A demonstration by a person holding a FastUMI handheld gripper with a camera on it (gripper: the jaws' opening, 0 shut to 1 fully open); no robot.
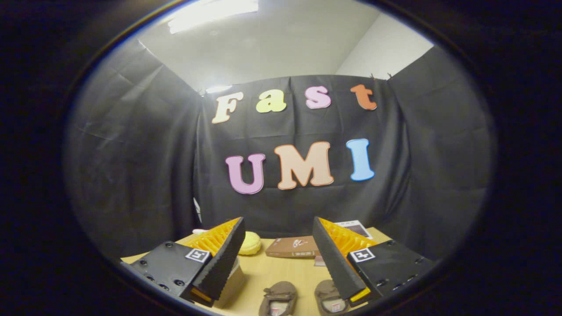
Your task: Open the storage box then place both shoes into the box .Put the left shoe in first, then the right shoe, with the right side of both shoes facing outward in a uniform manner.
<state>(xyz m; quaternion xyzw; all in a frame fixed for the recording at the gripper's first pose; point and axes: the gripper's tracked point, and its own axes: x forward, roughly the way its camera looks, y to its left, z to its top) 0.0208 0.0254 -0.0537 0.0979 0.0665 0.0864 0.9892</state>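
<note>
On the pale wooden bench (281, 270), low down in front of the black cloth wall, everything sits waiting. The gripper (279, 228) hangs above it all with its jaws released, spread wide and grasping nothing, one finger at 7 o'clock, the other at 5 o'clock.

Starting at the left: a light cardboard-coloured box corner (232, 281) peeks out from behind the left finger, touching nothing I can make out; whether it is the storage box I cannot tell. Just past that finger's tip, at about 11 o'clock from the shoes, sits a round yellow soft cushion-like thing (250, 242), near the cloth wall.

Moving across, dead ahead between the fingers and beyond them, lies a flat brown cardboard box (292, 247) with its lid down, closed as far as I can see.

Closer in, at 6 o'clock between the fingers, two small brown suede-like shoes rest side by side on the bench, openings upward: the left-hand brown shoe (279, 298) and the right-hand brown shoe (329, 297), the second partly tucked under the right finger. They sit near each other, not touching.

Far right, beyond the right finger at 1 o'clock, a flat dark-faced card or booklet (355, 228) lies by the wall.
</note>
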